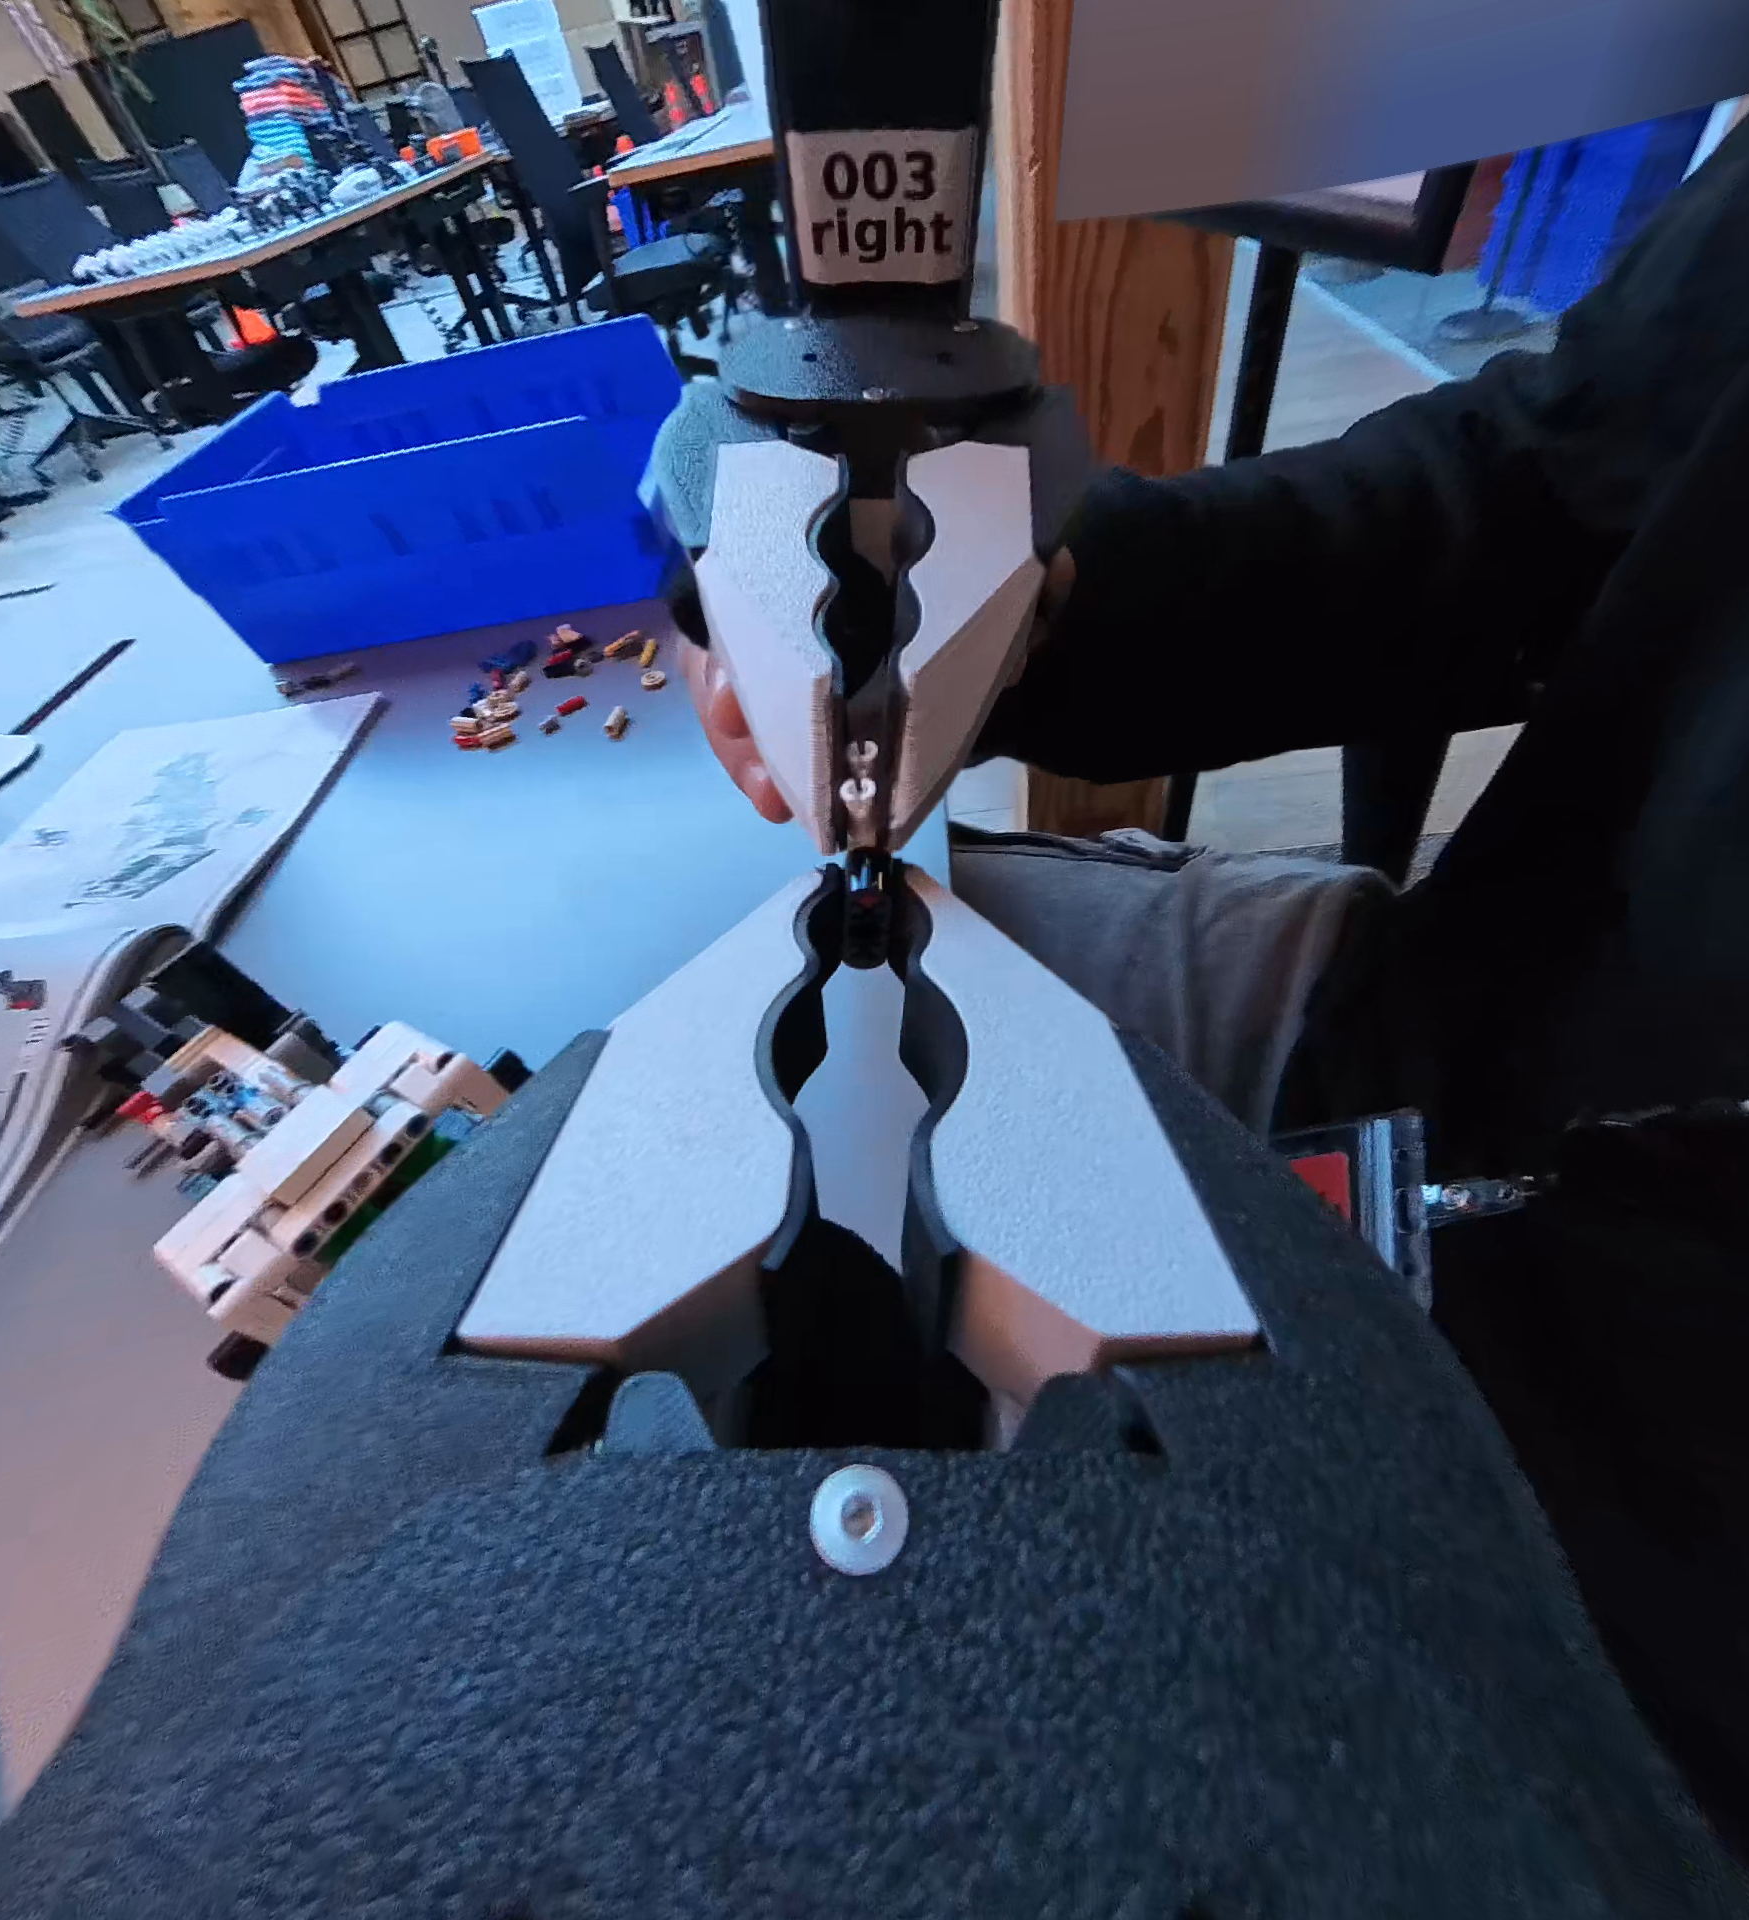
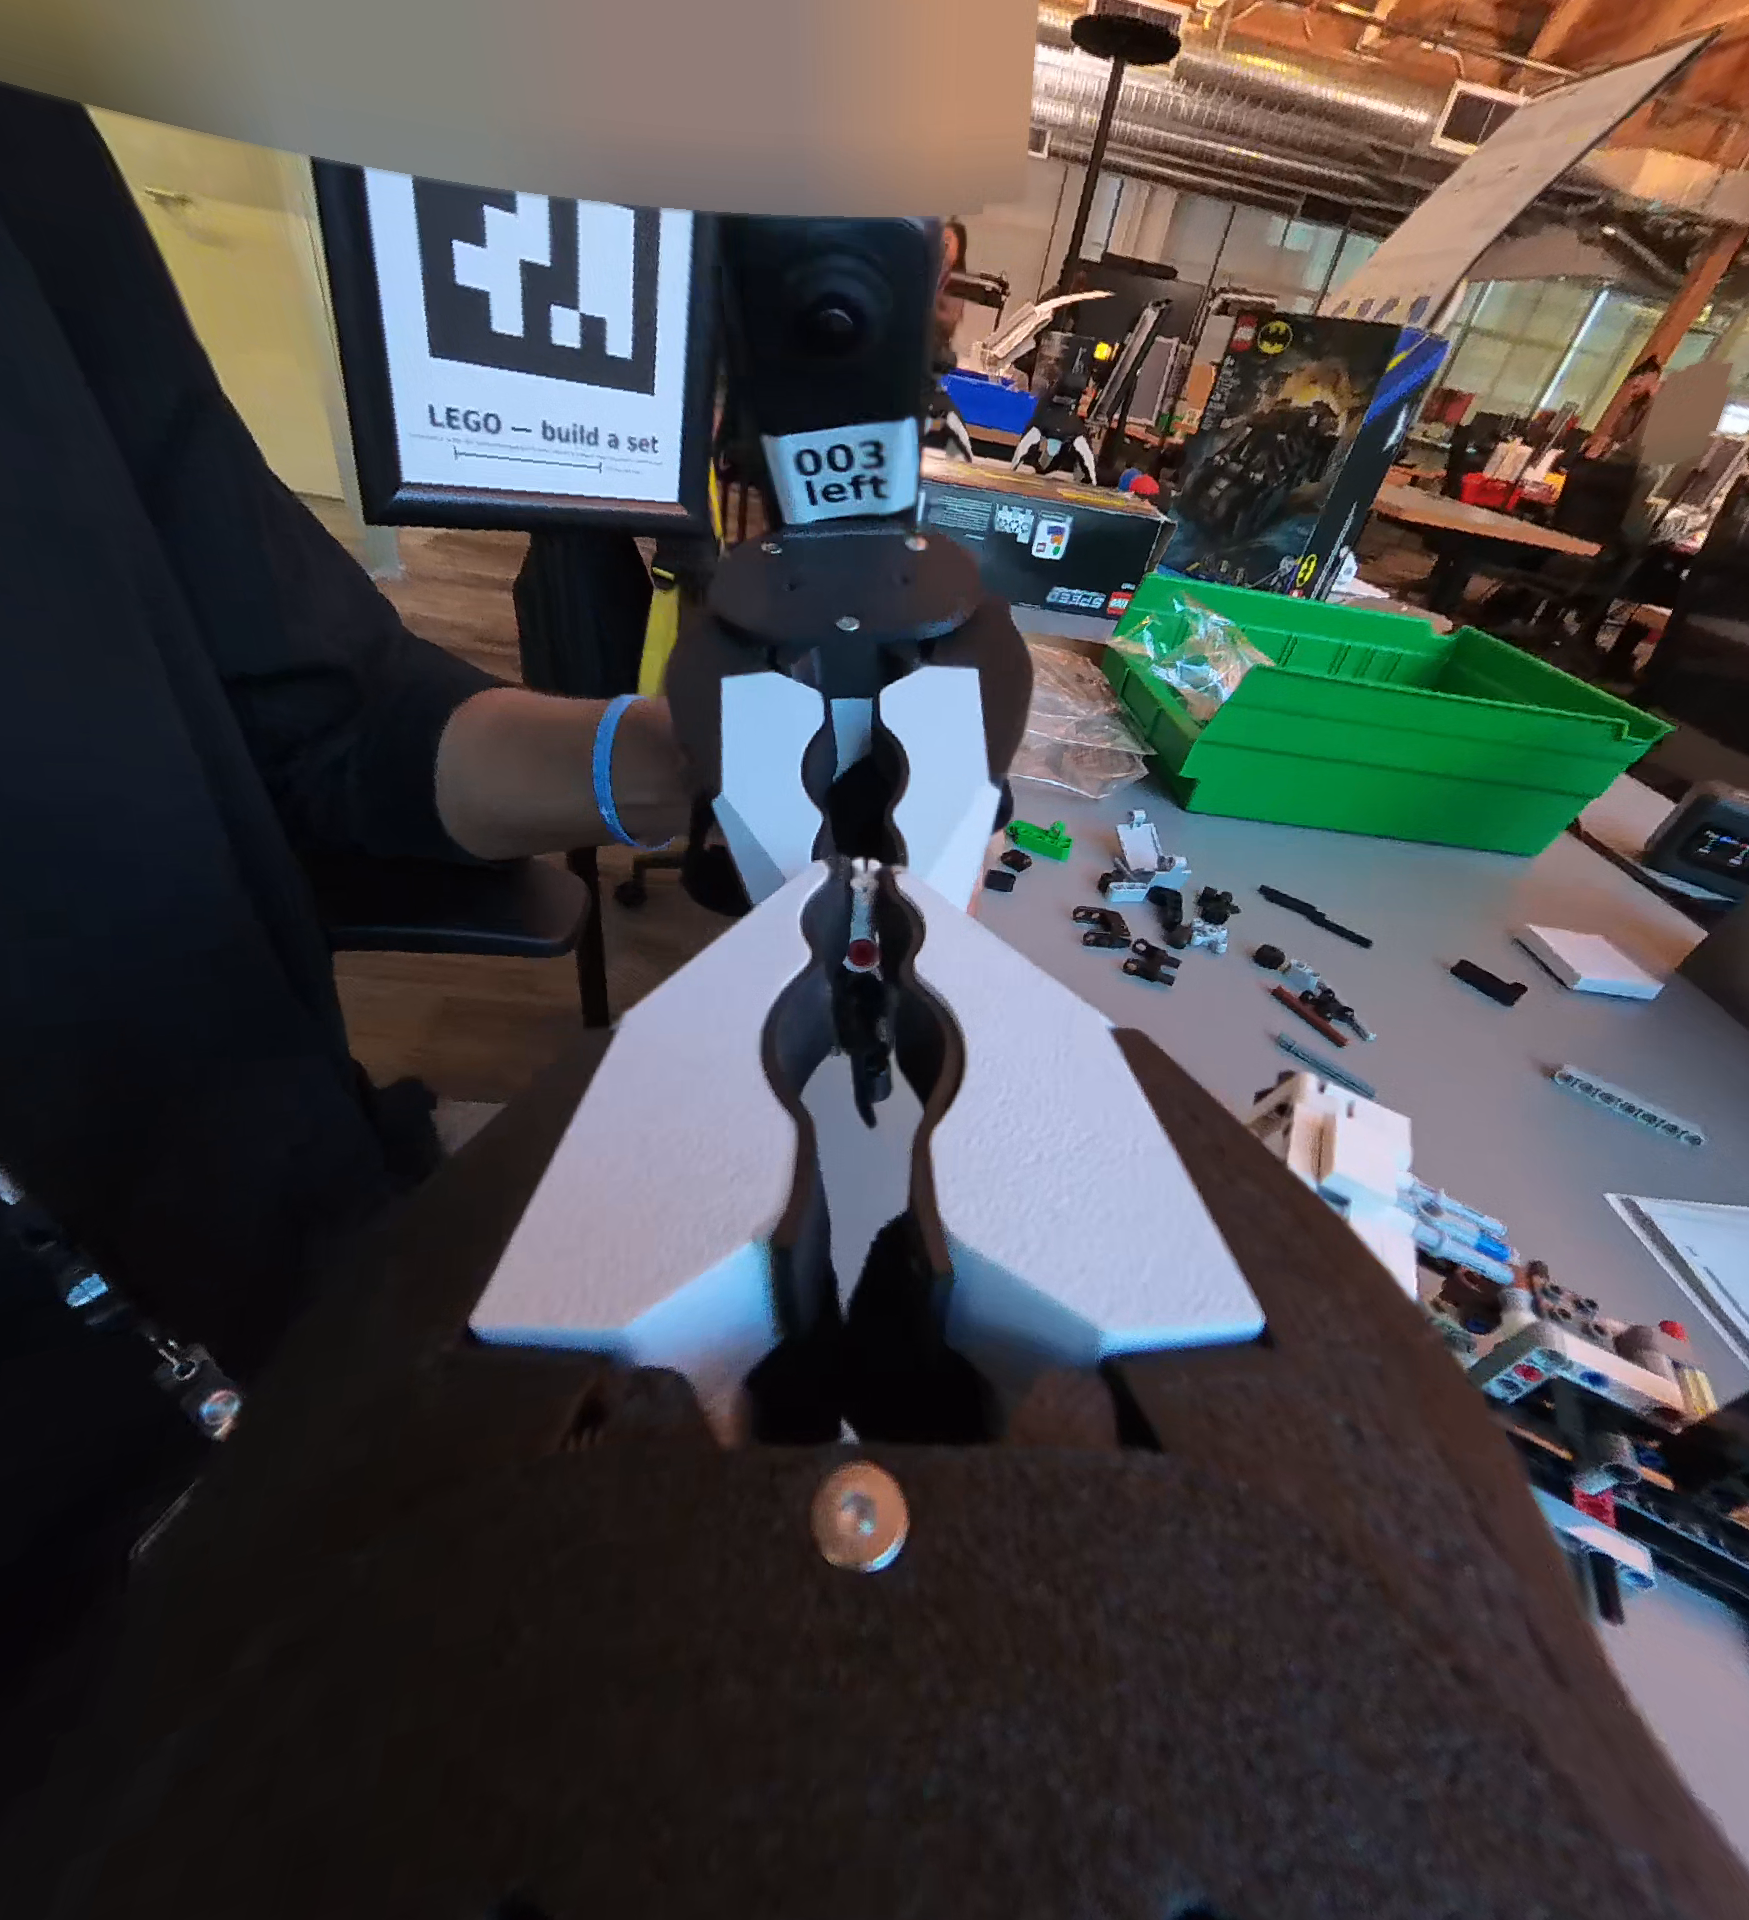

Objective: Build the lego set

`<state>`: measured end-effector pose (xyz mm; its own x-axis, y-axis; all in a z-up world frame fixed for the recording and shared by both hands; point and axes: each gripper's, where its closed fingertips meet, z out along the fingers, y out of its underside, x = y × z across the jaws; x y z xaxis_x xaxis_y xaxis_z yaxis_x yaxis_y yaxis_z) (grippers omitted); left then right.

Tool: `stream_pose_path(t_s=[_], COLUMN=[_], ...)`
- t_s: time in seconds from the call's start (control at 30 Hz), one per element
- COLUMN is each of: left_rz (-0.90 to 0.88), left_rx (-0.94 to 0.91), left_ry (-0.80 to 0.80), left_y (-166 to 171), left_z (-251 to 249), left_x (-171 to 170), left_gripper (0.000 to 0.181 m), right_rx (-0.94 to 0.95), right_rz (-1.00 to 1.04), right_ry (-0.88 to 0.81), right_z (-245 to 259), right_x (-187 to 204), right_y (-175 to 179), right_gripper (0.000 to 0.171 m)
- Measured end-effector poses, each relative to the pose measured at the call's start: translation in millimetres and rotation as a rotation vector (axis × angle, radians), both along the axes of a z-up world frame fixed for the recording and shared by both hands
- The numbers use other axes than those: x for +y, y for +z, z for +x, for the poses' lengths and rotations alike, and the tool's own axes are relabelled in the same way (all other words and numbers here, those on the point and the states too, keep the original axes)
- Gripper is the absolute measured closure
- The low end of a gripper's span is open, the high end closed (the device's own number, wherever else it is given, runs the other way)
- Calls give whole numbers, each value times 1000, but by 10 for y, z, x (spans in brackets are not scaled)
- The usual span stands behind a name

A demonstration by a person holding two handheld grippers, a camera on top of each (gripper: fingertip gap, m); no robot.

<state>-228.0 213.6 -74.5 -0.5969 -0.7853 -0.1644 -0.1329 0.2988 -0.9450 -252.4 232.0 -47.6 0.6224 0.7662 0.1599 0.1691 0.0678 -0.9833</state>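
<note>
My left gripper [image 1: 865, 883] and right gripper [image 1: 862, 831] meet tip to tip in the air above the table edge. The left is shut on a small black lego piece with a red spot [image 1: 865, 912]. The right is shut on a slim white lego piece [image 1: 859, 788]. In the right wrist view my right gripper [image 2: 859, 878] holds that white piece [image 2: 859, 906], with a red pin [image 2: 861, 952] and a black part [image 2: 867, 1034] behind it. The left gripper [image 2: 854, 847] faces it. The two pieces touch or nearly touch.
The part-built white and black model [image 1: 309, 1143] lies on the grey table [image 1: 496, 894], also in the right wrist view [image 2: 1576, 1361]. An open instruction booklet [image 1: 153, 821], loose small pieces [image 1: 548, 696] and a blue bin [image 1: 413, 520] lie beyond. A green bin [image 2: 1369, 717] and loose black parts [image 2: 1161, 925] sit to the right. Both grippers' tips are close together, under 4 cm apart.
</note>
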Motion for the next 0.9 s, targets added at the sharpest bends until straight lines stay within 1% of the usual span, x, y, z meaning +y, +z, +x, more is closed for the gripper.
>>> stream_pose_path(t_s=[0.1, 0.23, 0.3, 0.43, 0.57, 0.7, 0.9], left_rz=[-40, -96, -113, -96, -89, -75, -45], left_rx=[16, 17, 13, 13, 11, 6, 8], left_ry=[-31, -59, -63, -63, -74, -78, -71], left_y=[4, 59, 86, 73, 67, 60, 41], left_z=[-28, -54, -65, -81, -100, -116, -110], left_x=[-28, -51, -35, -29, -50, -68, -73], left_gripper=[174, 175, 175, 175, 174, 175, 175], right_rx=[0, -16, -1, 25, 81, 122, 123], right_rz=[-30, -17, 7, -3, -18, -49, -57], right_ry=[-6, -16, -18, -13, 24, 53, 65], right_z=[-18, -10, -5, -5, -38, -63, -78], right_x=[-8, -33, -40, -29, -57, -72, -72], right_y=[9, -4, 26, 49, 82, 75, 47], right_gripper=[167, 162, 163, 163, 166, 166, 166])
